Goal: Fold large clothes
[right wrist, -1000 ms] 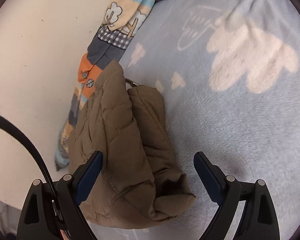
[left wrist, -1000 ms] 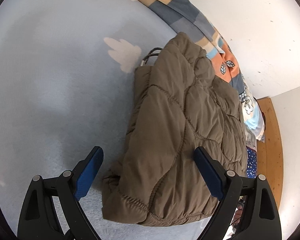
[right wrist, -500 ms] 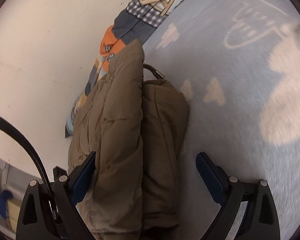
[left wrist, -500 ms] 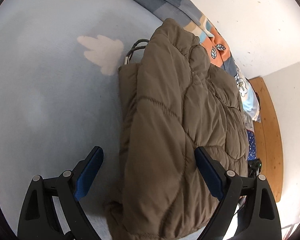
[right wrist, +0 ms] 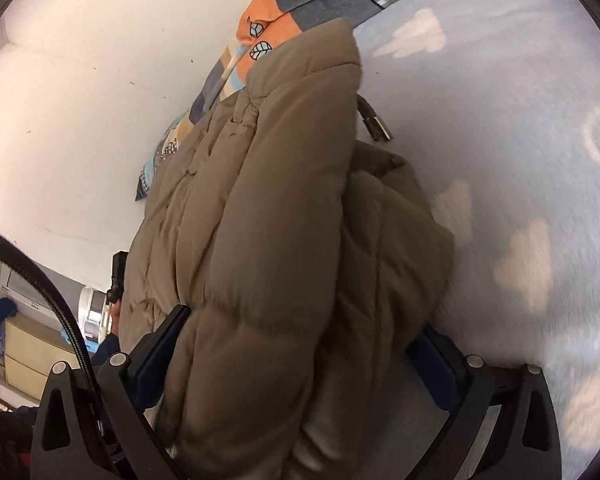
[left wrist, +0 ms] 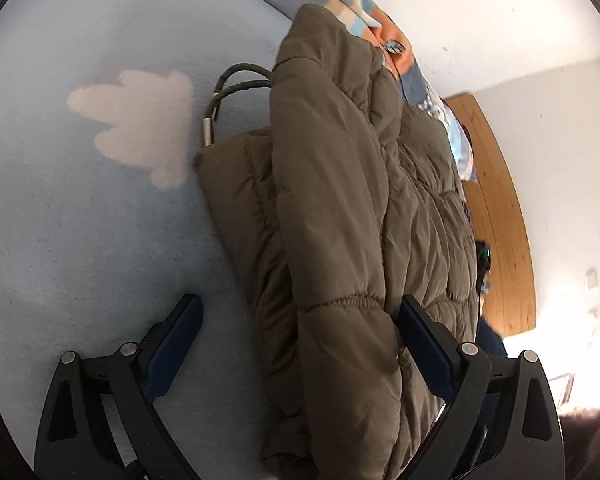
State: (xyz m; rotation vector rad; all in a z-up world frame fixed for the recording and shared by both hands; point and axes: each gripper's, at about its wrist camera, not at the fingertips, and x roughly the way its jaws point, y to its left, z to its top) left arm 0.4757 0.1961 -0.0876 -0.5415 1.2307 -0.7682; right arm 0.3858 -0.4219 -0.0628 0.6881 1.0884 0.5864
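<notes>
Folded brown puffer jacket (left wrist: 340, 208) sits on a bed covered w/ a pale blue fleece blanket (left wrist: 80, 220) that has cream cloud shapes on it. A drawstring w/ a metal tip (left wrist: 208, 130) pokes out from under the jacket's far end onto the blanket. Behind the jacket, along the white wall (left wrist: 500, 20), there's a patchwork quilt (right wrist: 268, 32) in orange, grey and light blue w/ little leaf prints. Left wrist view also shows a strip of wood floor (left wrist: 504, 208) past the bed edge. Right wrist view catches a cream cabinet (right wrist: 24, 344) and a black cable (right wrist: 56, 304) low on the left.

Left gripper (left wrist: 300, 320): jaws spread wide, just been opening more, jacket's near end between them, right pad against the fabric, left pad clear on the blanket.

Right gripper (right wrist: 300, 328): jaws spread all the way, also just been opening, jacket bulk fills the gap btw them. Can't tell if the pads press it.
</notes>
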